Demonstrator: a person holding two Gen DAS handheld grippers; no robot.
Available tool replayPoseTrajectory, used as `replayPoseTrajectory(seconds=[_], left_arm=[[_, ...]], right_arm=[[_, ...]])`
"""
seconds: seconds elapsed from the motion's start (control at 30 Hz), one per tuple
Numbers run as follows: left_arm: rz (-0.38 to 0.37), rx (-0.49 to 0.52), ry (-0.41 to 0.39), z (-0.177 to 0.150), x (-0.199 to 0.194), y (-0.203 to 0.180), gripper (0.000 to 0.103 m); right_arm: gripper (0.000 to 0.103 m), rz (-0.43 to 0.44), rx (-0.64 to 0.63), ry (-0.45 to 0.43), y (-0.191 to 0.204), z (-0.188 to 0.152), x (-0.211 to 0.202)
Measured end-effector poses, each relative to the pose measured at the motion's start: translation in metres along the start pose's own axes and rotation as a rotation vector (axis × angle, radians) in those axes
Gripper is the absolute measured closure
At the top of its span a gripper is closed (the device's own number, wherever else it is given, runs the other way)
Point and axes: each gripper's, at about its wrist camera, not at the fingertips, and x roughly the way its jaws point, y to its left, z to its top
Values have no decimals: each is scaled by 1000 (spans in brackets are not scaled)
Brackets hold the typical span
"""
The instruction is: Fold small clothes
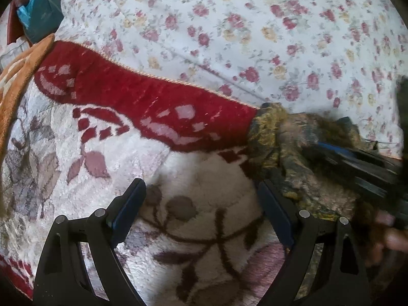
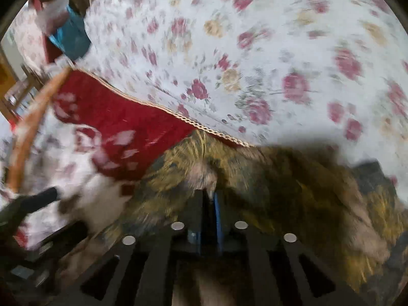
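Note:
A small olive, yellow and dark patterned garment (image 1: 280, 140) lies crumpled on the fuzzy white and red blanket (image 1: 142, 107). My left gripper (image 1: 201, 199) is open and empty, hovering over the blanket just left of the garment. My right gripper (image 1: 357, 163) reaches in from the right and is shut on the garment. In the blurred right wrist view the garment (image 2: 280, 178) bunches over my shut right gripper (image 2: 211, 196). The left gripper (image 2: 33, 201) shows at the left edge there.
A white sheet with red and yellow roses (image 1: 242, 25) covers the bed beyond the blanket. An orange blanket edge (image 1: 20, 76) and teal and red items (image 1: 38, 12) lie at the far left.

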Motion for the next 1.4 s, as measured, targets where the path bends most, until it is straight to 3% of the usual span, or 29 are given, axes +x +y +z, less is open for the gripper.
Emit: replayPoseTrajectory(seconds=[0.03,0.1,0.23,0.3,0.33,0.43,0.53,0.63,0.73,0.77,0.8,0.83,0.9,0.97,1.03,1.1,1.13,1.2,1.27,1.4], left_arm=[[-13,3,-12,0,-3,-1,13],[-41,8,-37,1,-10,-5,13],[-89,36,-33,-1,-10,-16,13],[-90,60,-4,-4,-2,-25,13],[-89,73,12,-6,2,-28,13],[-65,110,55,-15,13,-37,13],[-41,119,44,-23,10,-41,13],[-35,127,14,-31,-2,-45,13],[-27,143,-16,-42,-19,-46,13],[-24,151,-24,-47,-27,-46,13],[-22,155,-27,-51,-32,-46,13],[-21,159,-30,-56,-39,-45,13],[-16,170,-50,-65,-57,-42,13],[2,177,-85,-72,-75,-38,13],[9,174,-105,-78,-87,-34,13],[1,165,-114,-87,-100,-29,13],[-4,162,-115,-91,-104,-28,13],[-18,163,-122,-104,-116,-26,13],[-24,172,-124,-115,-124,-27,13],[-47,202,-112,-139,-138,-29,13]], right_arm=[[55,-5,20,-22,-11,-11,-24],[41,-68,55,-86,-36,-38,-67],[41,-322,123,-92,-105,-98,-127],[41,-496,167,15,-152,-129,-128],[42,-538,189,47,-167,-138,-127],[42,-465,346,2,-192,-161,-154],[41,-452,305,-57,-167,-174,-184],[33,-448,283,-30,-145,-190,-196],[25,-513,320,-13,-149,-205,-191],[27,-460,345,-9,-154,-209,-183],[45,-405,355,0,-159,-210,-177],[63,-430,349,-14,-162,-210,-177],[87,-493,348,-51,-163,-207,-187],[87,-438,410,-56,-165,-209,-196],[87,-408,392,-59,-153,-209,-207],[80,-389,373,-67,-138,-211,-219],[58,-368,371,-75,-126,-216,-229],[30,-329,368,-107,-107,-226,-240],[29,-285,332,-110,-80,-241,-253],[29,-283,276,-66,-45,-271,-262]])
